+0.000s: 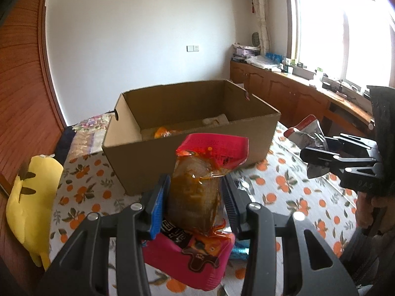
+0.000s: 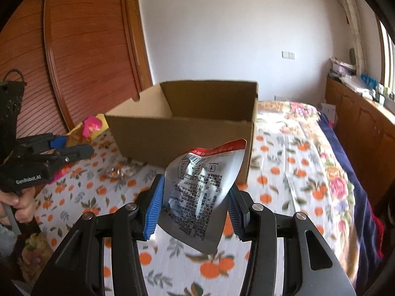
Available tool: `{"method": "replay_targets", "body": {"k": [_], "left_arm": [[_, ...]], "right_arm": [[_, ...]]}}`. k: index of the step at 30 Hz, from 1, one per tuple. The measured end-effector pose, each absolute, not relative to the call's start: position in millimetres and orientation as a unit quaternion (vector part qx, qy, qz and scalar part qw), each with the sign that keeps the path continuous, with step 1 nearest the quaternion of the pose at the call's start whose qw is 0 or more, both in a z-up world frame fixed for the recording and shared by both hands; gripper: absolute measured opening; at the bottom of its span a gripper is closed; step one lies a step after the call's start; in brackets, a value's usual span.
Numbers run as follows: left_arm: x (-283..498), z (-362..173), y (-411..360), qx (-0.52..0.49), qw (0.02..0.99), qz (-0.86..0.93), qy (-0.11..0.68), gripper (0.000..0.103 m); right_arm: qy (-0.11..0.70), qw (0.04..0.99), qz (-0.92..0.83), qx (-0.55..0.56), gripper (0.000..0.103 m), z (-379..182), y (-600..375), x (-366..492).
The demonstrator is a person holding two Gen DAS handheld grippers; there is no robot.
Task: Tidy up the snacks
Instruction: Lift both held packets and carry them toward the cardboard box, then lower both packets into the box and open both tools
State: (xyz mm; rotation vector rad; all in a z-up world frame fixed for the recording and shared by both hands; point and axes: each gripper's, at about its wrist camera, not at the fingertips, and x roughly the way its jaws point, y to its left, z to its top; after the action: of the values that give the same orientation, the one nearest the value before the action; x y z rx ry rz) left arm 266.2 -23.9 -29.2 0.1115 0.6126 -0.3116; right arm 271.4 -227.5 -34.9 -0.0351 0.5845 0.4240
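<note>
Blue ribbed fingers (image 1: 156,212) of the left gripper (image 1: 195,207) stand partly closed, pinching a clear plastic snack pouch with pink sealed ends and brown, oily contents (image 1: 197,192); it sits low in the centre of the left wrist view, long axis upright and leaning slightly right. In the right wrist view, the right gripper (image 2: 195,207) is likewise partly closed on a crinkled silver foil snack packet with a red top band (image 2: 202,197), held at lower centre with its long axis tilted toward the upper right. Both packets hang above the white tablecloth printed with oranges (image 2: 284,172). An open brown cardboard box (image 1: 187,128) lies directly ahead of both pairs of fingers, above the packets in each frame, with an orange item and a pale one already visible inside. From the left view its near wall sits just behind the pouch top, so the left hand looks somewhat nearer; the right faces the box's near right corner. Each packet probably needs lifting over the rim before release. A yellow plush toy (image 1: 32,197) lies at the left edge.
</note>
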Motion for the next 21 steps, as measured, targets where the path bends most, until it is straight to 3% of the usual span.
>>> {"method": "replay_targets", "body": {"k": [21], "left_arm": [[351.6,7.3,-13.0,0.048,0.954,-0.163,0.248,0.042]], "right_arm": [[0.235,0.943,0.234,-0.028,0.048,5.0,-199.8,355.0]]}}
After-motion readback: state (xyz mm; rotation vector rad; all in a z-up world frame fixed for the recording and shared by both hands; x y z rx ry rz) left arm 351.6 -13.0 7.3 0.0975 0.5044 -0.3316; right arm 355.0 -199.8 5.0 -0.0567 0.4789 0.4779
